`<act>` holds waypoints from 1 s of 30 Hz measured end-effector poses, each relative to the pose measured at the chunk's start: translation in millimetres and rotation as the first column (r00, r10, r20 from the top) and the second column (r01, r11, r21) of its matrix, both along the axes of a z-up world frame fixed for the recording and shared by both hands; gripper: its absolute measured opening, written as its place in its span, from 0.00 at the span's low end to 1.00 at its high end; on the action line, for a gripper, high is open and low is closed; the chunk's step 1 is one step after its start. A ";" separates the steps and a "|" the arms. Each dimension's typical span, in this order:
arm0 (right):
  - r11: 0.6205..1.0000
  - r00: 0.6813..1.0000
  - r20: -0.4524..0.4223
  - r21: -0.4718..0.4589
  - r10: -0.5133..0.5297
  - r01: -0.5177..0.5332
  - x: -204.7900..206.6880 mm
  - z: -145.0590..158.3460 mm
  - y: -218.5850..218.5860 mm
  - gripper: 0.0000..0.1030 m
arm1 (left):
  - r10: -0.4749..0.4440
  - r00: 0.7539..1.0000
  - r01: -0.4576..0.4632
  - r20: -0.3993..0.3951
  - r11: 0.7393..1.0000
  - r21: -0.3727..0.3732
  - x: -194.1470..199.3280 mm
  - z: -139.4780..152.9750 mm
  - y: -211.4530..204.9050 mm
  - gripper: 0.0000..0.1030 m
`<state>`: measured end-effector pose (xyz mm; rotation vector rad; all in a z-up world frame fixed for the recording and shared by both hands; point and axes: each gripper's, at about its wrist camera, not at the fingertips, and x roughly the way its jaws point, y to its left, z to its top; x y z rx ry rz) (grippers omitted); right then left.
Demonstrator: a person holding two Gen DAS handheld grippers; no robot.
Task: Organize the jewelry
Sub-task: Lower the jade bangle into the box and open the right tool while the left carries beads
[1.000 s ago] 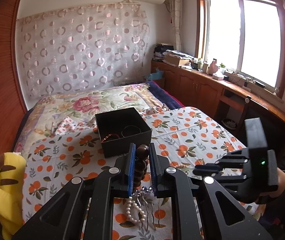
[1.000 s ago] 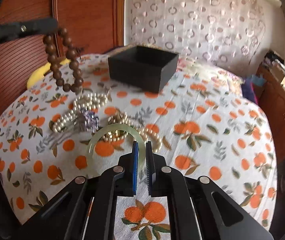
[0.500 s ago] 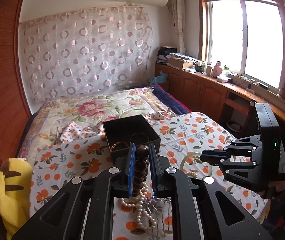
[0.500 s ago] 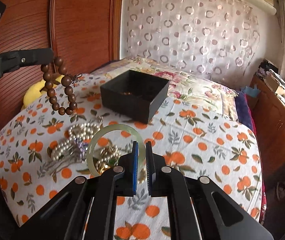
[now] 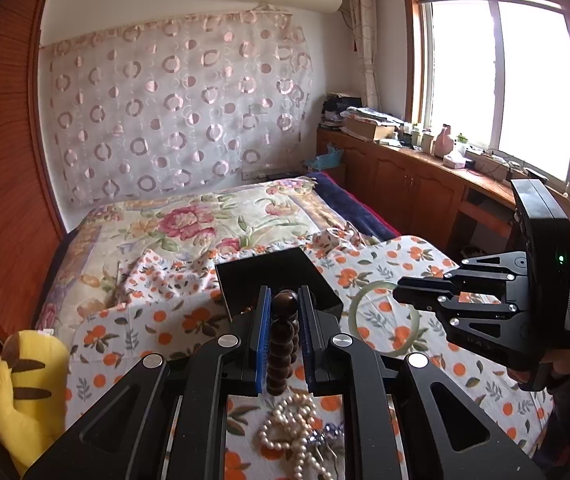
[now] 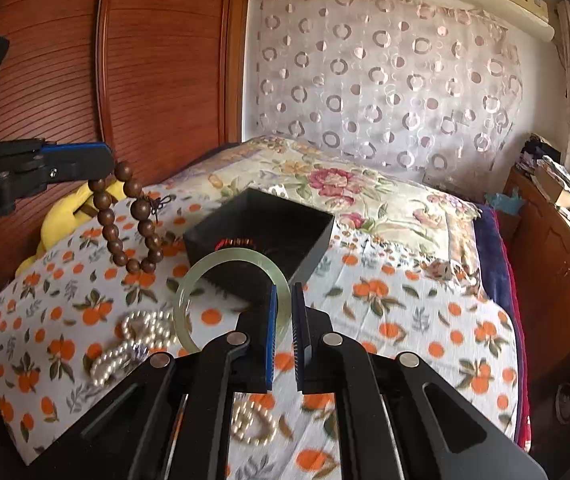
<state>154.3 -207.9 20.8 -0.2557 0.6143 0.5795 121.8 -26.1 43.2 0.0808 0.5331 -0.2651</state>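
The left gripper (image 5: 285,334) is holding a brown wooden bead bracelet (image 6: 129,220). Its fingers (image 5: 263,336) are closed nearly together on the top beads, and the rest of the loop is hanging free in the air above the orange-print cloth (image 6: 405,320) that is covering this end of the bed (image 5: 189,224). In the right wrist view the bracelet is hanging to the left of the black box (image 6: 261,236), apart from it.

The right gripper (image 6: 283,320) is pinching a pale green bangle (image 6: 229,300). Its fingers (image 6: 271,336) are almost shut on the thin rim at the right side of the ring, and the ring is standing out to the left, lifted off the cloth, just in front of the box's near corner. The box is sitting open on the cloth, and something reddish is lying inside it, too dark to name.

Pearl strands (image 6: 133,340) are lying in a heap on the cloth, below and between the two grippers. A yellow plush toy (image 5: 25,392) is lying at the left edge of the bed.
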 end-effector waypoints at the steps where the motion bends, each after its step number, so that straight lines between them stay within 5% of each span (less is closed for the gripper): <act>1: 1.000 1.000 0.003 0.004 0.001 -0.001 5.9 1.7 1.4 0.08 | 0.000 1.000 0.000 0.002 1.000 0.000 3.7 1.8 0.5 0.12; 18: 0.999 1.000 -0.003 0.029 0.017 -0.017 81.4 -16.8 32.9 0.08 | 0.012 1.000 -0.012 0.005 1.000 0.014 59.7 18.9 1.0 0.12; 30: 0.999 0.998 -0.057 0.015 0.031 -0.030 92.7 -45.4 45.5 0.09 | 0.019 0.998 -0.019 -0.056 1.000 0.012 97.1 -6.6 -1.6 0.12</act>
